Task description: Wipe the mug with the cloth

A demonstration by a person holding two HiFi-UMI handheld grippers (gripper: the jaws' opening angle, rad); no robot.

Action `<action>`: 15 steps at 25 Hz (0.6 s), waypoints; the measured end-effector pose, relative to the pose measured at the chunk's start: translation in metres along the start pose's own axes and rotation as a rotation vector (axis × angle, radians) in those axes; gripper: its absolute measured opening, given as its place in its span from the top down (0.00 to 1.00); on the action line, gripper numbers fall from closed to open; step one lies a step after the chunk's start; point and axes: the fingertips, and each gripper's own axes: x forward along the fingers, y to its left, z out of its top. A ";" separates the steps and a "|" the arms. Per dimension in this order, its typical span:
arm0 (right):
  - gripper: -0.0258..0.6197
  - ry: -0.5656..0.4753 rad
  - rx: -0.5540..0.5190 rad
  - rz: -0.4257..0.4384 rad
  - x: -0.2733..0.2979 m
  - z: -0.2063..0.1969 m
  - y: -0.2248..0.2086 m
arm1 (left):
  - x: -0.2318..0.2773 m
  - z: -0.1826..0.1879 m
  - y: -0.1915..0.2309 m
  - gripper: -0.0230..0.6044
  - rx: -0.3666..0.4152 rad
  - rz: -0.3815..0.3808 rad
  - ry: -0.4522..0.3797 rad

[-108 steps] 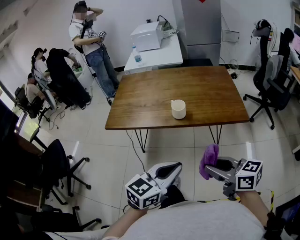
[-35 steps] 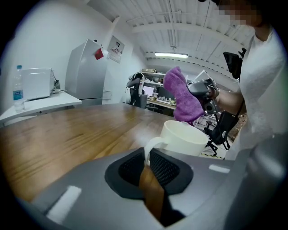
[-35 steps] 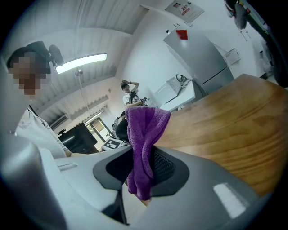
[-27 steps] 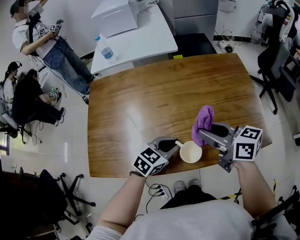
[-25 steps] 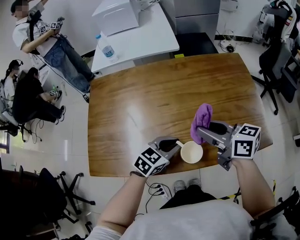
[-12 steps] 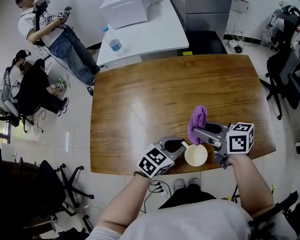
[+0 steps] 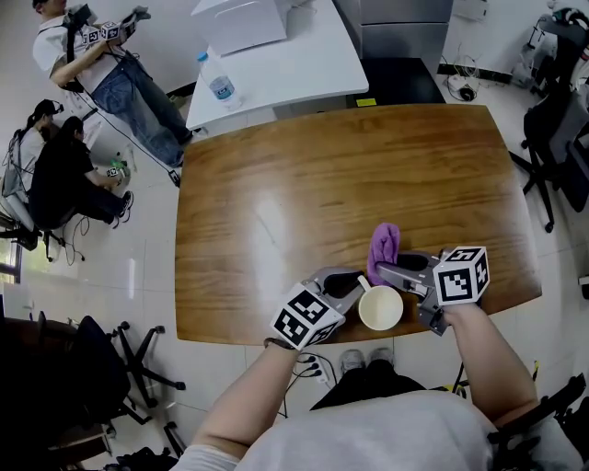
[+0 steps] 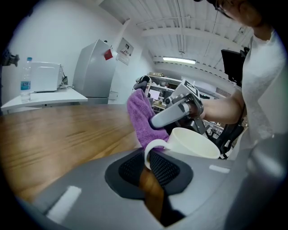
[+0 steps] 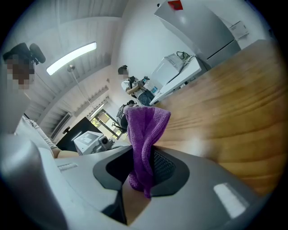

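Left gripper (image 7: pixel 350 283) fingers clamp mug (image 7: pixel 380 309) handle; right gripper (image 7: pixel 386 270) fingers clamp cloth (image 7: pixel 383 246) beside mug.

Looked like an office-slash-lab to me: one rolling office chair (image 7: pixel 552 129) at 3 o'clock, another chair (image 7: pixel 101 359) at 8, a white desk (image 7: pixel 304 64) at 12 with a boxy white machine (image 7: pixel 241 20) and a water bottle (image 7: pixel 219 87). Pale tiled floor (image 7: pixel 92 276) all round, and people with gear (image 7: pixel 55 175) sat at 10.

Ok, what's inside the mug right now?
Nothing that shows: in the head view the mug looks bare inside. The purple cloth, pinched in the right gripper, sits just beyond its rim, not in it. The left gripper view shows only the mug's outer wall.
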 end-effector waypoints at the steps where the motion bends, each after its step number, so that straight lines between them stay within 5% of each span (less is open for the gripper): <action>1: 0.79 0.012 0.001 -0.005 0.001 -0.003 -0.003 | 0.000 0.000 0.000 0.91 0.000 0.000 0.000; 15: 0.80 0.074 -0.022 -0.081 0.006 -0.026 -0.021 | 0.001 0.000 0.000 0.91 0.004 0.000 0.000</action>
